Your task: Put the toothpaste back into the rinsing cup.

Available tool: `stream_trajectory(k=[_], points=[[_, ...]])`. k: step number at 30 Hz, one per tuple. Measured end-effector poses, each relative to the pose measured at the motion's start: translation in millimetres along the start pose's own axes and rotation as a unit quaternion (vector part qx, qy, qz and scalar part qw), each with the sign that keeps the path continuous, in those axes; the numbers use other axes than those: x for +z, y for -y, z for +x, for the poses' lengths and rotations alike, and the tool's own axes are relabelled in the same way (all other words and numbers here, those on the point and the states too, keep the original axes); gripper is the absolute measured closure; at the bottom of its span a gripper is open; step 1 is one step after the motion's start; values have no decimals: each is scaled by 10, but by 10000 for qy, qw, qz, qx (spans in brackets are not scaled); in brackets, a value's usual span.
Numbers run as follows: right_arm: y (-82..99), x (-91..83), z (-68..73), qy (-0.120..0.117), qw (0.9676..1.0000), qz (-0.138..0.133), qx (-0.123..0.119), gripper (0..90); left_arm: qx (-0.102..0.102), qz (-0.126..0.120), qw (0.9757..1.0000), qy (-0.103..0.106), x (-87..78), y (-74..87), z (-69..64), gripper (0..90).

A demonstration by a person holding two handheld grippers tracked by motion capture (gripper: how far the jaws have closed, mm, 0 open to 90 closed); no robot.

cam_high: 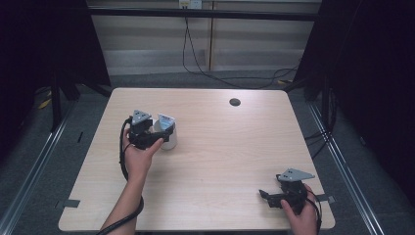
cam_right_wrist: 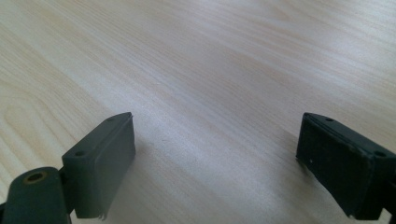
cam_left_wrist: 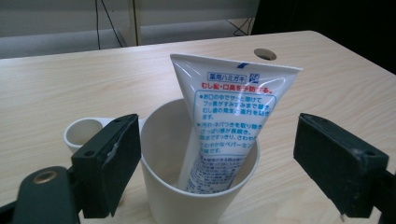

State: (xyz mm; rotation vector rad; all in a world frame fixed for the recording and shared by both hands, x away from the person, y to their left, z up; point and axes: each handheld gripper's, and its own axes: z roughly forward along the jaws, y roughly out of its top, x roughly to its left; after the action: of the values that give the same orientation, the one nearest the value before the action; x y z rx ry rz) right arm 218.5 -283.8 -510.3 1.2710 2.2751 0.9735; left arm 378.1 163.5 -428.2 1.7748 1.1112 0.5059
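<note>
Light falls from above onto the desk (cam_high: 220, 161), leaving the pale wood evenly lit in the high view, while the surroundings to left and right sink into near-black. That view is soft and slightly grainy. In the left gripper view the toothpaste tube (cam_left_wrist: 229, 116) is sharp enough to show its print, with mild sheen on its white face, and the near black fingers (cam_left_wrist: 107, 163) are blurred. In the right gripper view a broad pale glare washes the wood grain, and soft shadows lie under the fingers (cam_right_wrist: 100, 163).
</note>
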Motion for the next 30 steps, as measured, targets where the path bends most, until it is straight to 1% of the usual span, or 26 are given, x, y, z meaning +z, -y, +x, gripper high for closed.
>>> stream_trajectory(k=[3,6,8,10,13,17,19,22,24,30], points=[[0,1,-1,-1,10000,-4,-7,110,-27,9,10000,66,-11,10,-4,144],[0,1,-2,-1,10000,-7,-11,111,21,22,10000,84,-33,21,2,142],[0,0,0,0,10000,1,0,111,-47,22,9999,121,-47,27,4,135],[0,1,-1,-1,10000,-4,-6,110,-21,42,9998,171,-60,37,10,134],[0,0,0,0,10000,1,1,111,17,114,9996,255,-81,62,19,134],[0,1,-2,-1,10000,-7,-11,111,16,185,9992,340,-110,107,37,134],[0,0,0,-1,10000,1,1,110,-2,221,9991,349,-126,131,50,134],[0,1,-2,-2,10000,-8,-10,110,-30,282,9987,416,-143,162,67,137],[0,1,-2,-1,10000,-7,-12,111,-48,280,9986,439,-157,179,73,144],[0,1,-1,-2,10000,-4,-5,110,31,326,9982,497,-195,214,65,151]])
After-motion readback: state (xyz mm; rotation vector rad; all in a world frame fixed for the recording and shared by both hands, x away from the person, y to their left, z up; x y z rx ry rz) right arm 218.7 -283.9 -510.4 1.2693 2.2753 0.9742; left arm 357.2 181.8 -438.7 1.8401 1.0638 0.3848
